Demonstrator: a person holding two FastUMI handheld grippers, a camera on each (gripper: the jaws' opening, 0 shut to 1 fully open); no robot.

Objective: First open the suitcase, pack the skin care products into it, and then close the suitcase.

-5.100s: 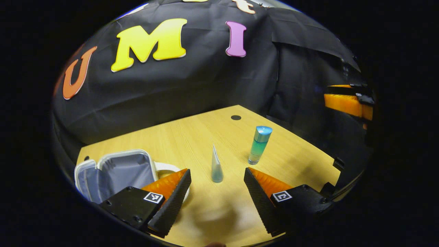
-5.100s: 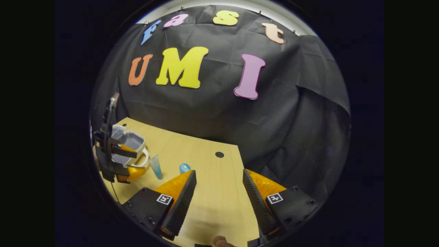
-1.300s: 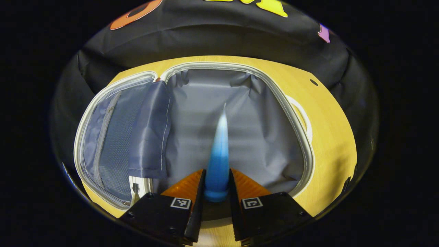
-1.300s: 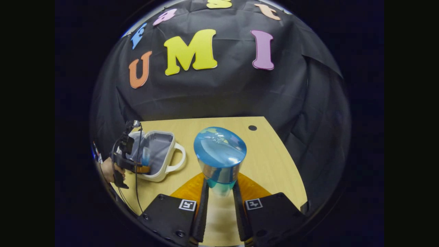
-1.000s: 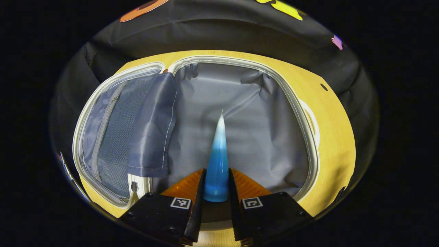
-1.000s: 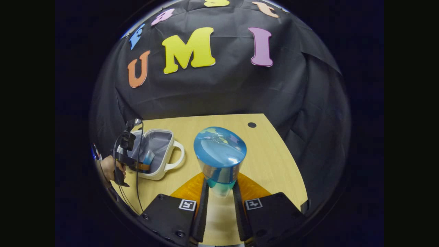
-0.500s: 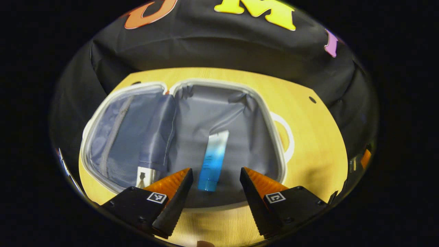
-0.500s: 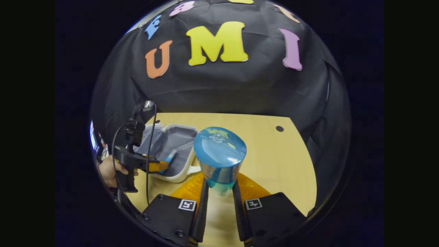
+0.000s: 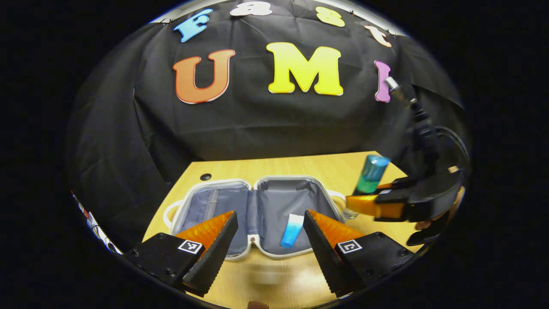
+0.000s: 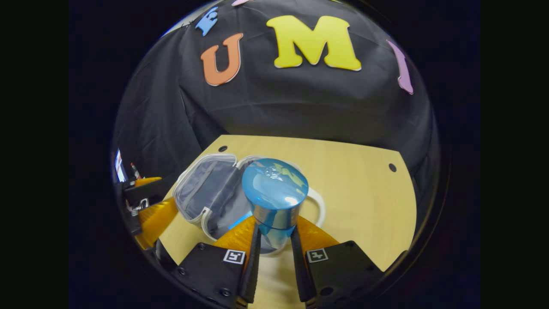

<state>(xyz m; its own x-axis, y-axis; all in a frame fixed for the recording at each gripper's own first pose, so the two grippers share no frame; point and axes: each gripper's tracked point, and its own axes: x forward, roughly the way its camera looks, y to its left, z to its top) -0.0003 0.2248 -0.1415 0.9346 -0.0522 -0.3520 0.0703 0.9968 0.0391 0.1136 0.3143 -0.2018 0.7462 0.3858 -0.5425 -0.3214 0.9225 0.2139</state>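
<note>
Wooden table [image 9: 274, 165], suitcase [image 9: 257, 204] lying open

Left gripper [image 9: 270, 236] is spread and empty, tube [image 9: 291, 230] lying in the case at twelve o'clock. Right gripper [image 10: 274, 240] pinches the upright bottle [image 10: 274, 193], nearer, suitcase at eleven o'clock.

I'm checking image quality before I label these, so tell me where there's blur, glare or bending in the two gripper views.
Left gripper view: the table edge bows from the fisheye, and the bare wood nearest the camera is smeared. Right gripper view: the bottle cap carries bright glare patches and looks oversized beside the suitcase; the booth beyond the table is dim.
</note>
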